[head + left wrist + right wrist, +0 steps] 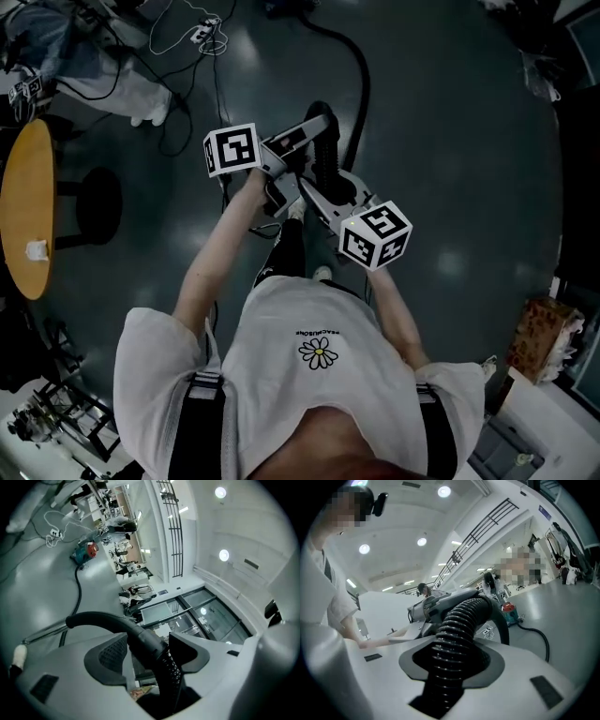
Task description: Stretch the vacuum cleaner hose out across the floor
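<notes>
Hose (362, 89) partly hidden behind right tongs (311, 185), far end cut off

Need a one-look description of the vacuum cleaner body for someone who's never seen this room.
Start on the wide grey floor and follow the black hose away from the person to its far end. The vacuum cleaner is the squat canister there, beside a white power strip with looped cable. Its teal body and red top set it apart.

Round wooden table (23, 187), white power strip (201, 36)
</notes>
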A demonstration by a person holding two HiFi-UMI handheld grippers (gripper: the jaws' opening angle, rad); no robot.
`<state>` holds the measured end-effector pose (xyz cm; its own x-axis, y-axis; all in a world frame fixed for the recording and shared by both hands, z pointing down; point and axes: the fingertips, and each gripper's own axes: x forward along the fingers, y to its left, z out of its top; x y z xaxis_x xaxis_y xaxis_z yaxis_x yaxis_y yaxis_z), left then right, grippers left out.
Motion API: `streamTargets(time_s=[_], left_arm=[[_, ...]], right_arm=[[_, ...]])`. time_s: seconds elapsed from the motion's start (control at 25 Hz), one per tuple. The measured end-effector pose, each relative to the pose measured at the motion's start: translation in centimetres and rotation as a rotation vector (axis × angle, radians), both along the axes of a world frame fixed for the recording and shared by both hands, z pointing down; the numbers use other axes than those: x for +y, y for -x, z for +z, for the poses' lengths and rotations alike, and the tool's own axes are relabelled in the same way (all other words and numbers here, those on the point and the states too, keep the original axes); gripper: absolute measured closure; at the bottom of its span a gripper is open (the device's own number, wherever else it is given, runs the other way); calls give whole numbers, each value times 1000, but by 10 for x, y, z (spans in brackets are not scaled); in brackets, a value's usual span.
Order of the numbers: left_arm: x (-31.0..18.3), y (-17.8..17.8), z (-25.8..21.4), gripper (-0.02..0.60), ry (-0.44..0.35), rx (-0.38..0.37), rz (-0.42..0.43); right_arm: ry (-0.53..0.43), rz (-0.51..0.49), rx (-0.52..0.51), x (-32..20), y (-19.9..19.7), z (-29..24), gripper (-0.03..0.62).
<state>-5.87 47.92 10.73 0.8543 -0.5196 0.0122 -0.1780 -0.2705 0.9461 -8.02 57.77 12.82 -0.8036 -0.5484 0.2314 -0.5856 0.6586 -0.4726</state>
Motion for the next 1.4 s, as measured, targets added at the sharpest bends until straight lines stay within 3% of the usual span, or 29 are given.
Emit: streamTargets(time_s=[0.08, 0.16, 0.32, 0.4, 0.64, 0.88, 0.96, 1.16, 1.24, 1.4], left_arm=[[45, -4, -3, 318, 12, 121, 14], [85, -4, 1, 318, 88, 227, 6], [149, -1, -5, 318, 176, 355, -34], [173, -3, -17, 313, 181, 401, 5], [206, -19, -39, 287, 54, 353, 235], [234, -39, -52, 282, -43, 339, 303], [226, -32, -51, 282, -24, 349, 282], [201, -14, -48, 282, 155, 530, 210], [200, -15, -46, 282, 172, 509, 223], [193, -7, -32, 282, 146, 392, 223]], right_arm=[[-42, -16, 53, 42, -6, 4, 445], [-70, -4, 113, 73, -12, 7, 445], [-130, -14, 230, 130, -10, -4, 445], [-163, -41, 240, 160, -5, -16, 445], [-140, -109, 135, 202, -5, -33, 445], [-123, -8, 113, 225, -27, -37, 445], [-114, 15, 89, 216, -24, -40, 445], [-153, 20, 135, 203, 4, -44, 445], [-143, 23, 146, 201, 6, -41, 445], [-81, 22, 169, 192, 18, -26, 445]])
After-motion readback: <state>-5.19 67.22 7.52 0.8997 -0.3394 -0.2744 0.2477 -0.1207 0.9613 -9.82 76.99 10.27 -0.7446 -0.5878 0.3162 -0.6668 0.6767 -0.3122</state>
